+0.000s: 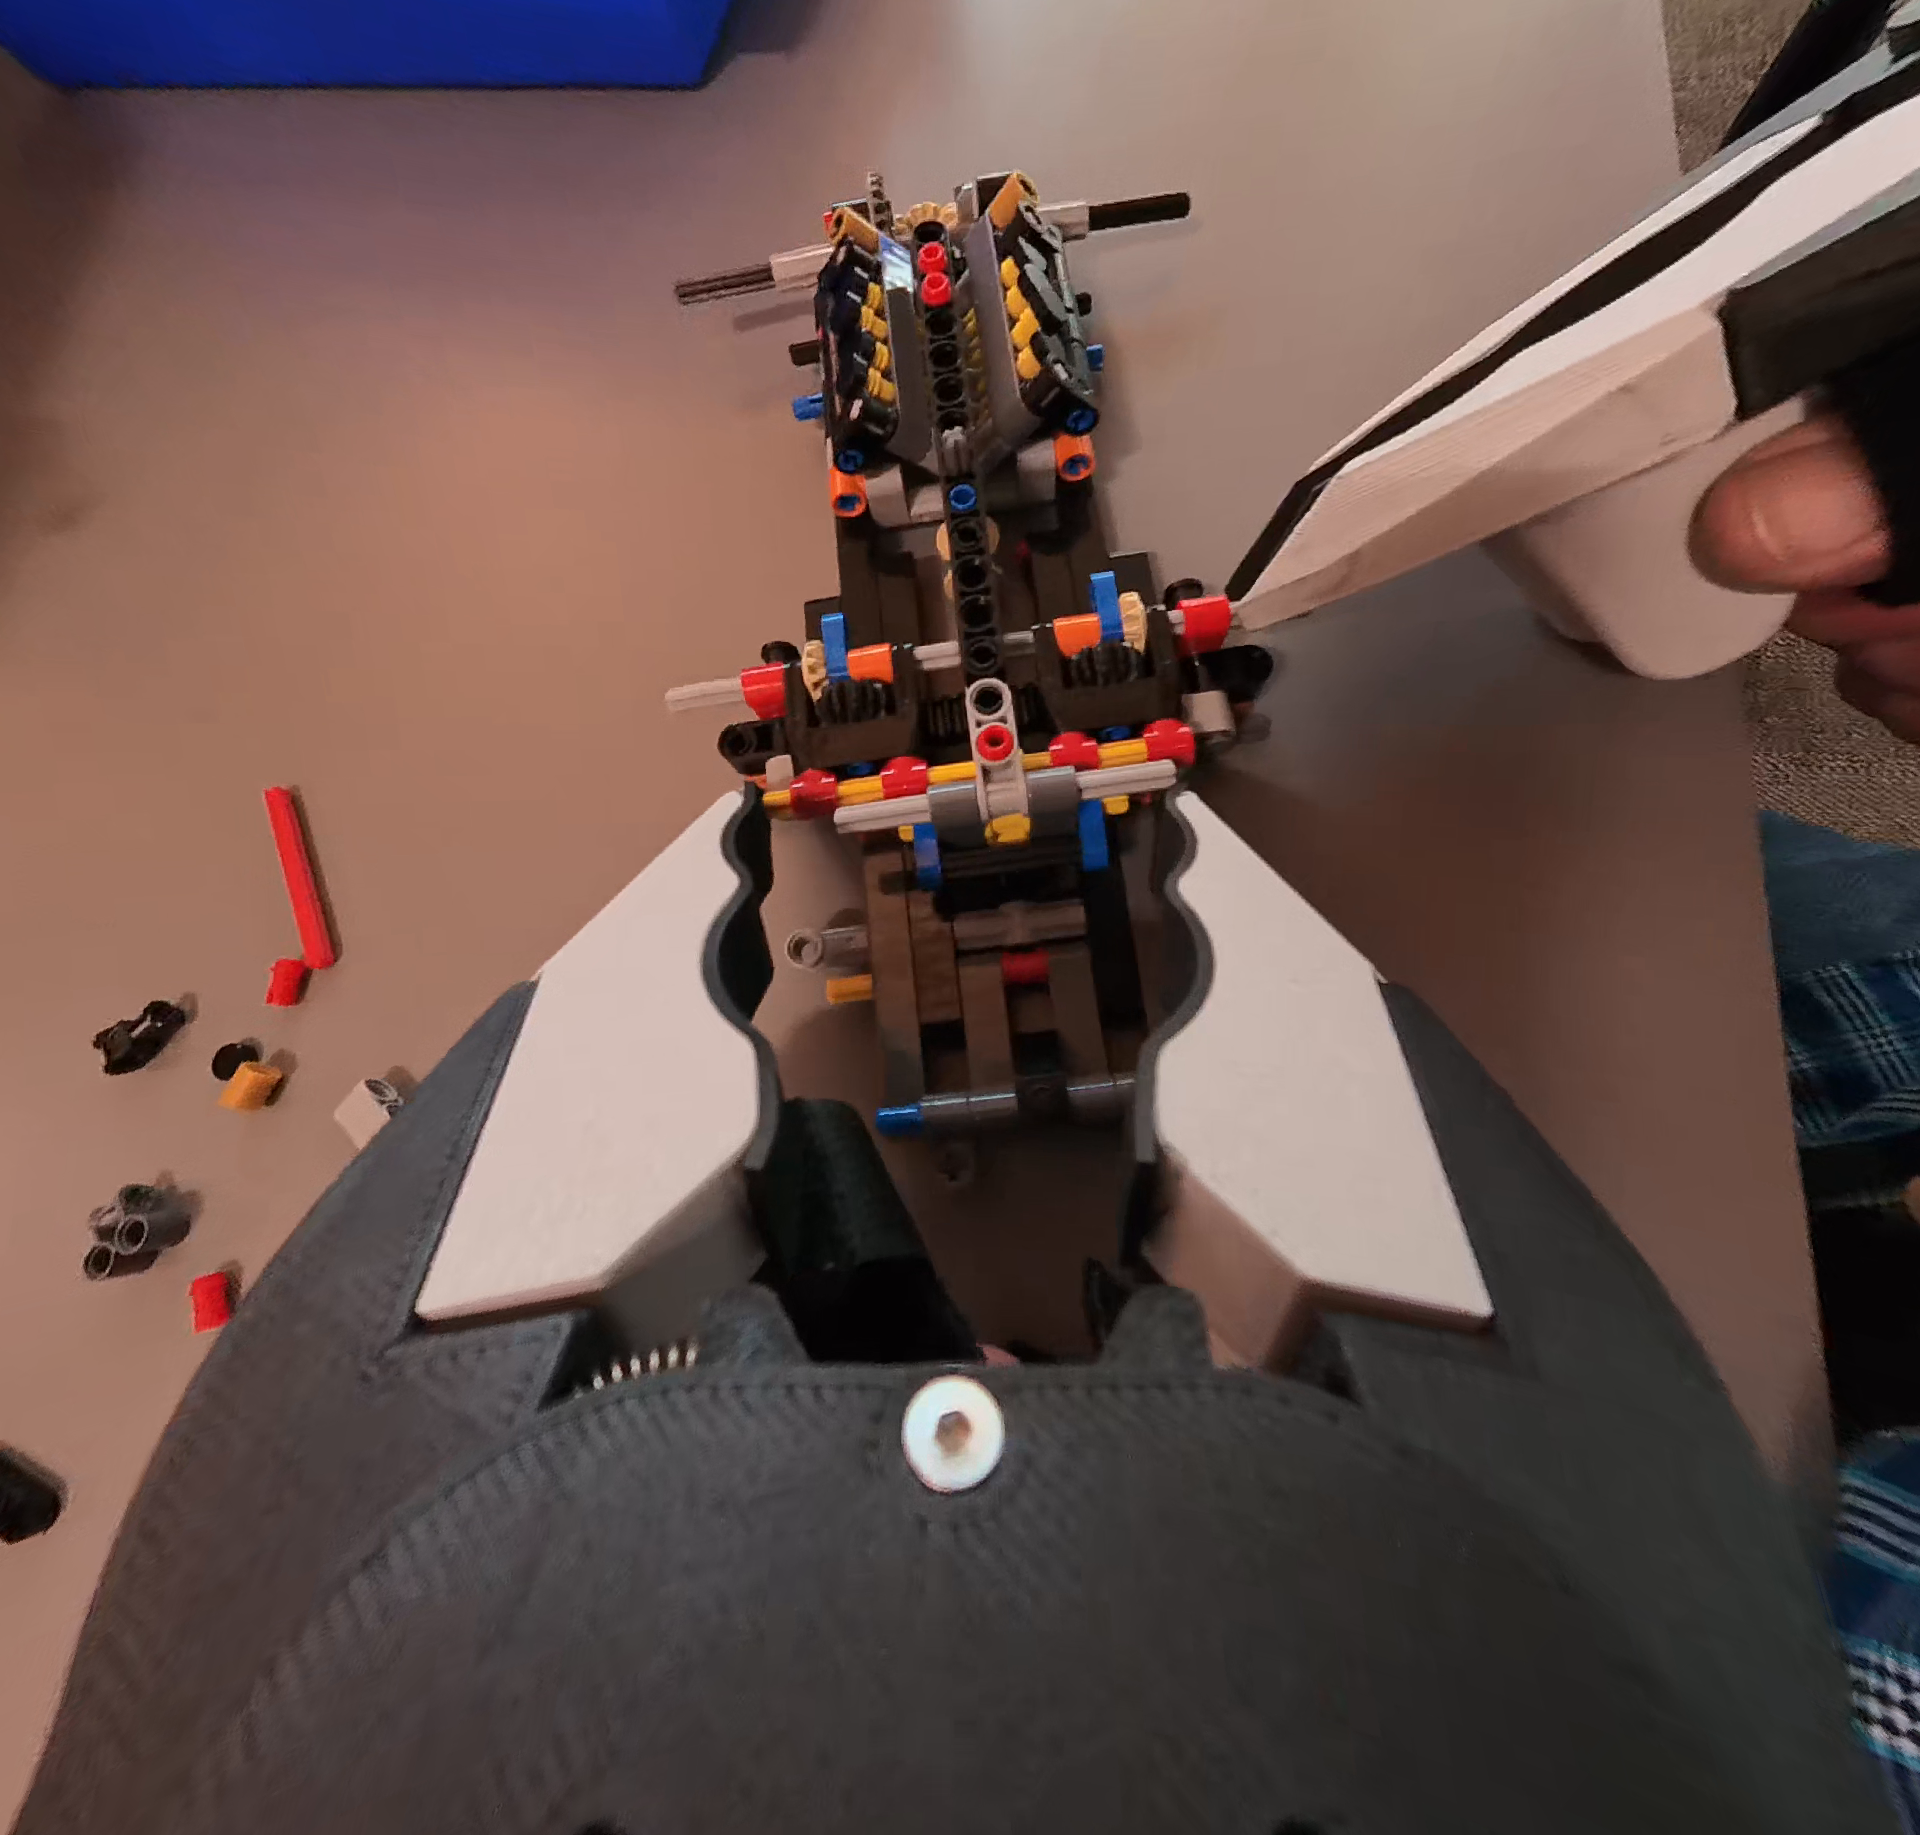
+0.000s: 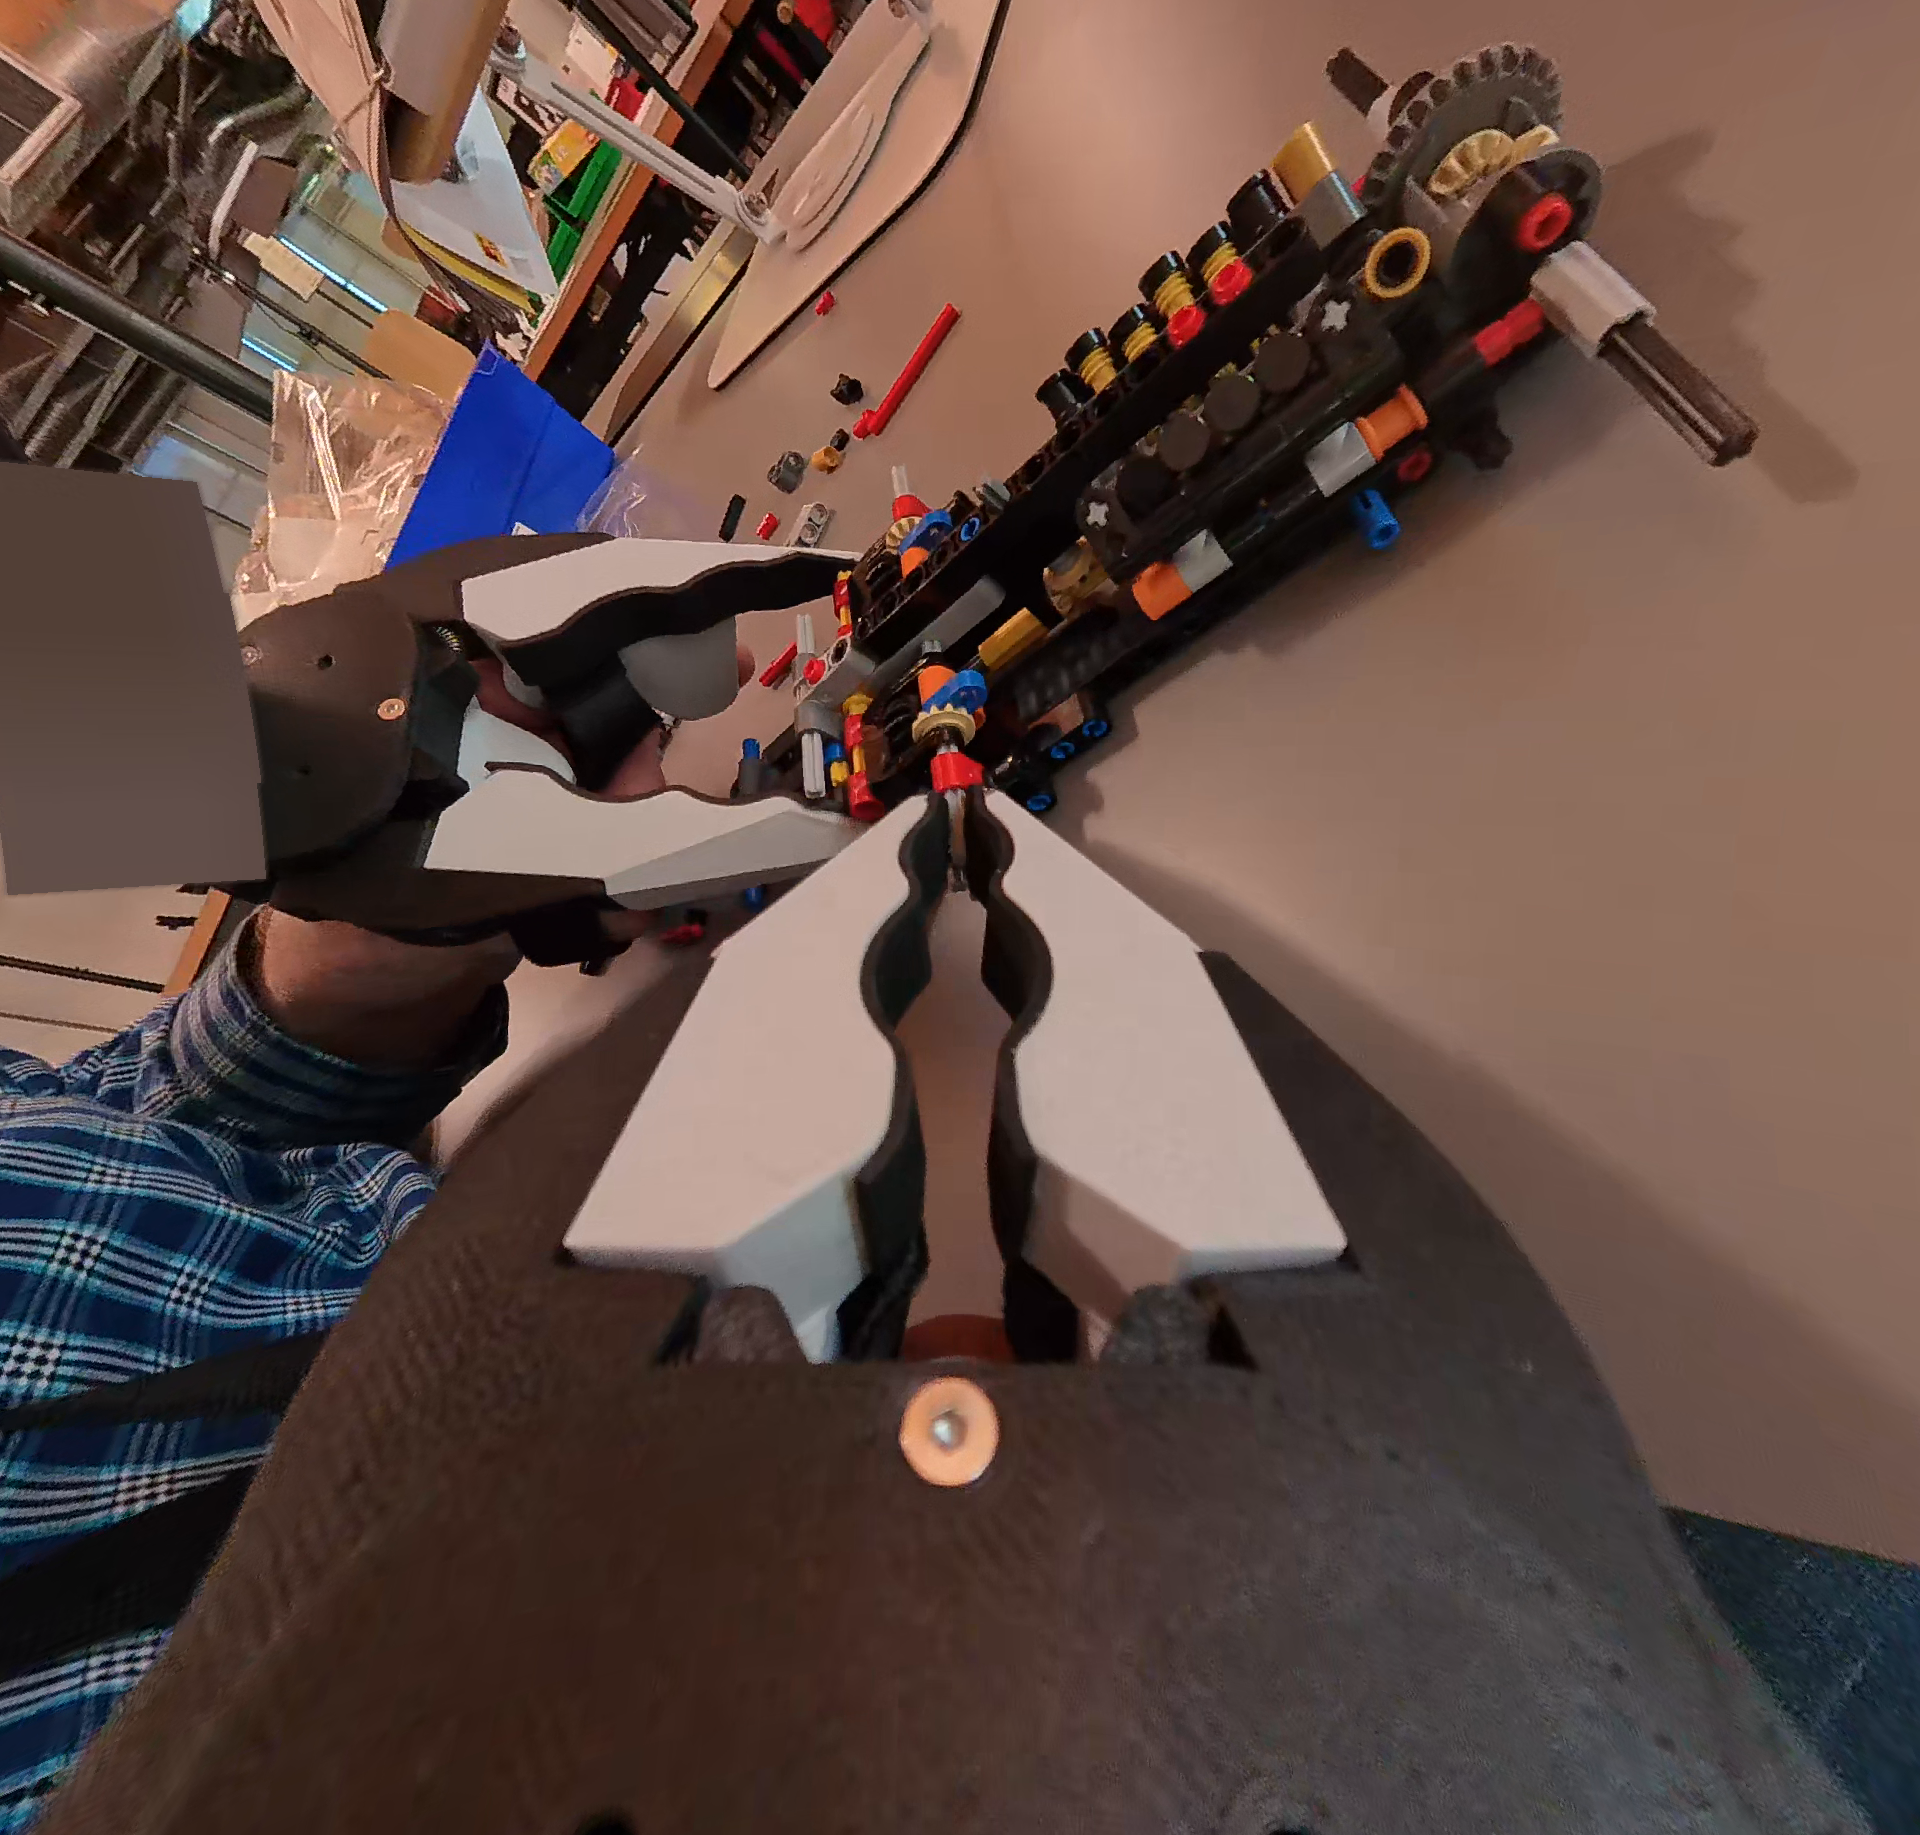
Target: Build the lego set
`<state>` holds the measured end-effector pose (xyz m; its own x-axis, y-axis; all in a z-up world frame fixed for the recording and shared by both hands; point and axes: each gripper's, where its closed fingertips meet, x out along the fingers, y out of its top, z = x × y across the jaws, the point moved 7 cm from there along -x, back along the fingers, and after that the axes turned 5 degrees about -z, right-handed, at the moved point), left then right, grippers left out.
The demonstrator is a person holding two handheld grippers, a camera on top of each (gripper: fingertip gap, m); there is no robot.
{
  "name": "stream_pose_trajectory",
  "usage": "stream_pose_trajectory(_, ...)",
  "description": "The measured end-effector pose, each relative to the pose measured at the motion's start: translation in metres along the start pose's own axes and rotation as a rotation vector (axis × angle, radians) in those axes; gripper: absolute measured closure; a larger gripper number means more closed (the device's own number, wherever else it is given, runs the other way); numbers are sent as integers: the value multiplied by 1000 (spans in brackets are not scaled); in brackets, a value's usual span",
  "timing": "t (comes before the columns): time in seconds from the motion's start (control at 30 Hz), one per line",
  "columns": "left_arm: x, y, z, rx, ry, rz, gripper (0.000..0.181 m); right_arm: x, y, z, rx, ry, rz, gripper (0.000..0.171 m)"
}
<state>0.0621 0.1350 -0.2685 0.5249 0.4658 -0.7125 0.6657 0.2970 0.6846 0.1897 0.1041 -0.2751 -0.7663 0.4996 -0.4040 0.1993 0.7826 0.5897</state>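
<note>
Warm indoor light, fisheye-warped edges

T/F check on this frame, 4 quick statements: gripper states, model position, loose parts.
1. The left hand-held gripper is open around the lego model. True.
2. The right hand-held gripper is wide open. False: its tips pinch the grey axle beside the red bush.
3. The model hangs in the air. False: it lies on the table.
4. A loose red axle lies left of the model. True.

Bare table [image 1: 1351, 954] lies right of the lego model [image 1: 966, 642]; loose pieces [image 1: 249, 1079] clutter its left.
</note>
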Motion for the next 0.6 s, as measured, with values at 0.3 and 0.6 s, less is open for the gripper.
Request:
stream_pose_trajectory(0.3, 0, 2, 2, -40, -28, 26, 101, 0, 0, -1, -46, -25, 0, 171)
stream_pose_trajectory(0.6, 0, 1, 3, -18, 24, 15, 104, 0, 0, -1, -56, -19, -4, 171)
